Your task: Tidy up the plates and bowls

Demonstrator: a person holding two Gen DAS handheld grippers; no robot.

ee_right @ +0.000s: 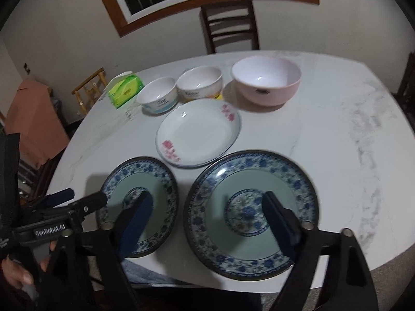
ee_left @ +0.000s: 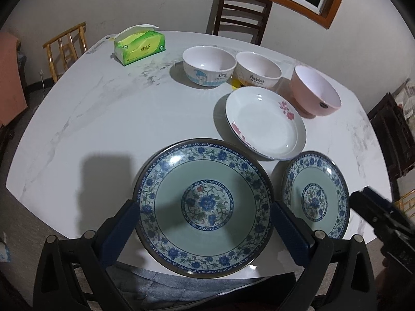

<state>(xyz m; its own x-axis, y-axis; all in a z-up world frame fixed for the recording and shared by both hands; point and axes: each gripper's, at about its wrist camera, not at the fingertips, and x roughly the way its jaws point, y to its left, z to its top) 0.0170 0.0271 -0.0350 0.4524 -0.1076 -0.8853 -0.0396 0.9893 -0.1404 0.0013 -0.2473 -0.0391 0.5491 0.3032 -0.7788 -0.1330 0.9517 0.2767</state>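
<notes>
On the white marble desk (ee_left: 77,134), the left gripper (ee_left: 205,223) hovers with its fingers (ee_left: 124,228) apart, either side of the left blue-patterned plate (ee_left: 203,207), not visibly pressing it. The right blue-patterned plate (ee_right: 253,212) lies just beside it, under the right gripper (ee_right: 207,220), fingers apart. Behind sit a pink-flowered plate (ee_right: 198,133) and three bowls (ee_right: 267,84).

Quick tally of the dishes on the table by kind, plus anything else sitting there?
Plates: 3, two blue floral plates and one white plate with pink flowers
Bowls: 3, two white printed bowls and one pink bowl
Tissue packs: 1, green tissue pack
Total: 7
</notes>
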